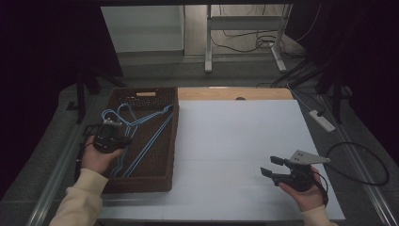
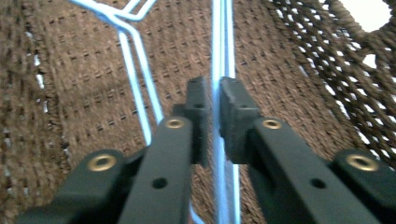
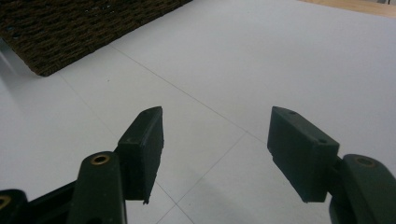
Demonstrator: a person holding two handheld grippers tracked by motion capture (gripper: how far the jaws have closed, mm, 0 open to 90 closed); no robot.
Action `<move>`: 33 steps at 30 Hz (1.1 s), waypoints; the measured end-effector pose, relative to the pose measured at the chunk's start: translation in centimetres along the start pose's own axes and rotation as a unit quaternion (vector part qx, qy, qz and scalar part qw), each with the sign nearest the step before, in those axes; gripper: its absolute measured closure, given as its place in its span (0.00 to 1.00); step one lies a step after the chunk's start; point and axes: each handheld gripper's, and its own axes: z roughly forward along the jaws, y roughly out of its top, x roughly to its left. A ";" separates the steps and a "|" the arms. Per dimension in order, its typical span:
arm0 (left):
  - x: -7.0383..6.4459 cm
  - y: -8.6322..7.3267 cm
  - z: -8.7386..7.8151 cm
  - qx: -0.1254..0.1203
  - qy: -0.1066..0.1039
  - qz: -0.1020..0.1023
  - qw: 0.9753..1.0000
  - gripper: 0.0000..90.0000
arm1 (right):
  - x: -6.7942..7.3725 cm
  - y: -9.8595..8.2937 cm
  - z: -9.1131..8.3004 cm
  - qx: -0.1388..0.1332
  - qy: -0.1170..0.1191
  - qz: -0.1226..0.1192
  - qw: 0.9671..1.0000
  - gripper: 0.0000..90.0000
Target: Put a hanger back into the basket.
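Observation:
A dark brown woven basket (image 1: 141,184) stands at the table's left and holds light blue wire hangers (image 1: 153,128). My left gripper (image 1: 112,134) is held over the basket's left part, pointing down into it. In the left gripper view my left gripper (image 2: 215,102) is shut on a blue hanger's straight wires (image 2: 223,42), above the basket's woven floor (image 2: 65,98). A second hanger's bent wire (image 2: 133,65) lies to the left. My right gripper (image 1: 269,165) stands open over the white table at the front right. Nothing lies between its jaws (image 3: 217,119).
A white sheet (image 1: 235,136) covers the table, with a wooden strip (image 1: 221,93) along its far edge. The basket's corner (image 3: 70,32) lies ahead and left of the right gripper. A power strip (image 1: 322,120) and cables lie on the floor at right.

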 end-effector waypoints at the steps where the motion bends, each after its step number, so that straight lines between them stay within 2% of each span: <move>1: 0.1 0.0 -0.1 -0.003 0.007 0.000 1.000 0.80 | 0.0 0.0 0.0 0.000 0.000 0.000 1.000 0.41; 6: -0.1 -0.2 -0.9 -0.032 0.019 0.012 0.999 0.67 | 0.0 0.0 0.0 0.000 0.000 0.000 1.000 0.41; 9: -0.6 -0.3 -1.7 -0.057 0.003 0.025 0.998 0.61 | 0.0 0.0 0.0 0.000 0.000 -0.001 1.000 0.41; 12: -1.1 -0.6 -2.6 -0.083 -0.017 0.032 0.996 0.57 | 0.0 0.0 0.0 -0.001 -0.001 0.000 1.000 0.41; 14: -1.4 -0.8 -3.4 -0.101 -0.032 0.036 0.994 0.54 | 0.0 0.0 0.0 -0.001 0.000 0.000 1.000 0.41; 16: -1.9 -1.2 -4.3 -0.127 -0.043 0.041 0.990 0.51 | 0.0 0.0 0.0 0.000 0.000 0.000 1.000 0.41; 18: -2.4 -1.5 -4.9 -0.143 -0.056 0.049 0.987 0.50 | 0.0 0.0 0.0 0.000 0.000 0.000 1.000 0.41; 20: -3.1 -1.8 -5.5 -0.152 -0.068 0.062 0.984 0.47 | 0.0 0.0 0.0 0.001 0.000 0.001 1.000 0.41; 23: -4.2 -2.4 -6.0 -0.168 -0.083 0.071 0.980 0.44 | -0.1 0.0 0.1 0.002 0.000 0.002 1.000 0.41; 26: -5.1 -2.9 -6.0 -0.177 -0.084 0.076 0.978 0.41 | 0.0 0.1 0.1 0.004 0.001 0.000 1.000 0.40; 33: -6.6 -4.5 -5.9 -0.193 -0.105 0.078 0.972 0.38 | -0.1 0.0 0.1 0.006 0.001 0.000 1.000 0.40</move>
